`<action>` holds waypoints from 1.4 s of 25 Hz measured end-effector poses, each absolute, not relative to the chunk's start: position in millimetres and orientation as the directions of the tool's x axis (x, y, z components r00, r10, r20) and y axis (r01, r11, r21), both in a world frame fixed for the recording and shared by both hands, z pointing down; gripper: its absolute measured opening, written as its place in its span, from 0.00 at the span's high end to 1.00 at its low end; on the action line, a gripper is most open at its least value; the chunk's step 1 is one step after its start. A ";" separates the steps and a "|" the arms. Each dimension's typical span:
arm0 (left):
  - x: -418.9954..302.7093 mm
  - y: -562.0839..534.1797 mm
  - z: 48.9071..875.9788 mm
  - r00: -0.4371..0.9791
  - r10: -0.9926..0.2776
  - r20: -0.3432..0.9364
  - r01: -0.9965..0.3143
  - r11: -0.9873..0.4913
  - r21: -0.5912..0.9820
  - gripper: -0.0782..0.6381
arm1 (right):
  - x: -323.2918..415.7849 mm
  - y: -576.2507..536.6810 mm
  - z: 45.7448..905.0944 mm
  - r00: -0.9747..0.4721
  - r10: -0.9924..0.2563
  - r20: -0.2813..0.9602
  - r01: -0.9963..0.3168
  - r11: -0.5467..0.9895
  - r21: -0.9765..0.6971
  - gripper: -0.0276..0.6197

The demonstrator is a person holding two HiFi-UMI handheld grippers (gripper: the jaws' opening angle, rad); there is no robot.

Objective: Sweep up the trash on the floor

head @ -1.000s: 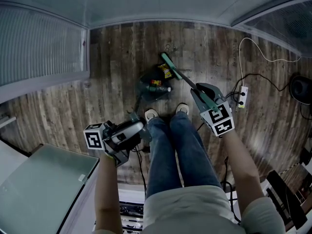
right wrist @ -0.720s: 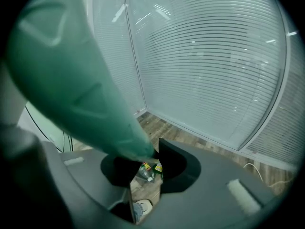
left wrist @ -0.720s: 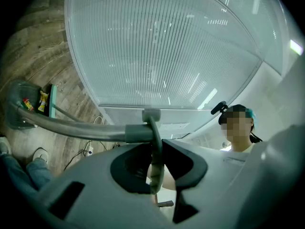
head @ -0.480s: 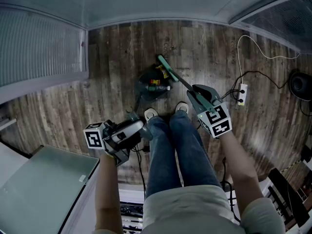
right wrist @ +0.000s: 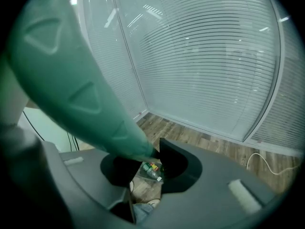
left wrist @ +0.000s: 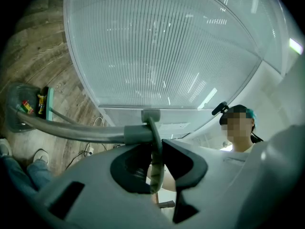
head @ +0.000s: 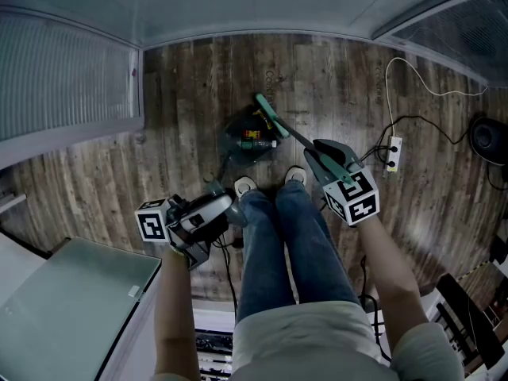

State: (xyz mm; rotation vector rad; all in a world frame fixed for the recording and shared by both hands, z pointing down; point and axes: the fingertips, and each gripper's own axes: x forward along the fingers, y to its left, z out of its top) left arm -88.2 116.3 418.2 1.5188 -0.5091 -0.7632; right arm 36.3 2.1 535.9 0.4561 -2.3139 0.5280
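Green broom handle (right wrist: pixel 81 85) clamped in right gripper's (right wrist: pixel 151 157) jaws; left gripper's (left wrist: pixel 155 163) jaws pinch dustpan handle (left wrist: pixel 71 130); trash (head: pixel 258 139) apparently in dustpan (head: pixel 236 127).

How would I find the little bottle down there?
On the wooden floor, just ahead of the person's shoes, sits a dark dustpan. The bottle lies on its side inside it, long and rounded, unlike the flat yellow wrapper nearby.

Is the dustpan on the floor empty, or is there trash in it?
It holds trash: a bottle and a yellow wrapper lie inside the dustpan.
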 end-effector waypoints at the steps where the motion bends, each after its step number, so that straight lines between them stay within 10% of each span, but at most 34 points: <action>1: -88.3 116.3 418.3 0.677 -0.718 -0.162 0.127 -0.103 0.987 0.79 | 37.3 0.6 535.1 -0.688 -0.171 0.706 -0.467 0.848 -0.249 0.80; 35: -90.4 116.6 419.5 0.661 -0.732 -0.165 0.131 -0.104 0.986 0.79 | 32.8 8.1 487.6 -0.753 -0.133 0.644 -0.482 0.777 -0.404 0.81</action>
